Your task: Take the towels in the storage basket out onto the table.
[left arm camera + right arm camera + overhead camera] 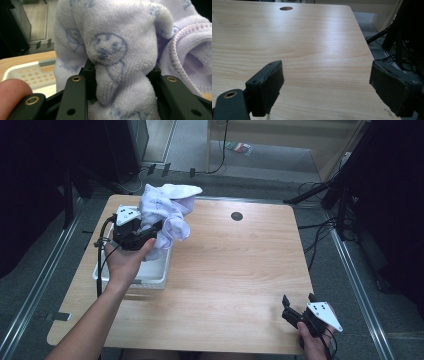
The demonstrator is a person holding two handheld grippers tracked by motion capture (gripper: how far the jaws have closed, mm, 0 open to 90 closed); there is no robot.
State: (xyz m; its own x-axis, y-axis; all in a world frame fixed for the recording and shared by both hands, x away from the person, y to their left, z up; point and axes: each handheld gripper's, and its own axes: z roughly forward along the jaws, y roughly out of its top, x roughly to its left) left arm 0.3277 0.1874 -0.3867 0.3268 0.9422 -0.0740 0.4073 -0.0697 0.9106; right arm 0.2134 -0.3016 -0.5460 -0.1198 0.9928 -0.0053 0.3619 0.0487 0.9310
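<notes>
Lavender terry cloth (165,212), printed with small blue cartoon faces, is bunched between the jaws of the left gripper (150,232), which are clamped on a fold of it. In the left gripper view the cloth (117,50) bulges up and over both black jaws, with a stitched hem curling at the right. The gripper holds it lifted above a white perforated basket (150,270) that sits near the table's left edge, toward the far left corner; the cloth's lower part hangs toward the basket's far end. The left hand (125,262) wraps the gripper from below. The right gripper (298,307) hovers at the near right corner of the wooden table (240,270), well apart from the cloth, its jaws spread wide with bare wood (312,50) between them.
</notes>
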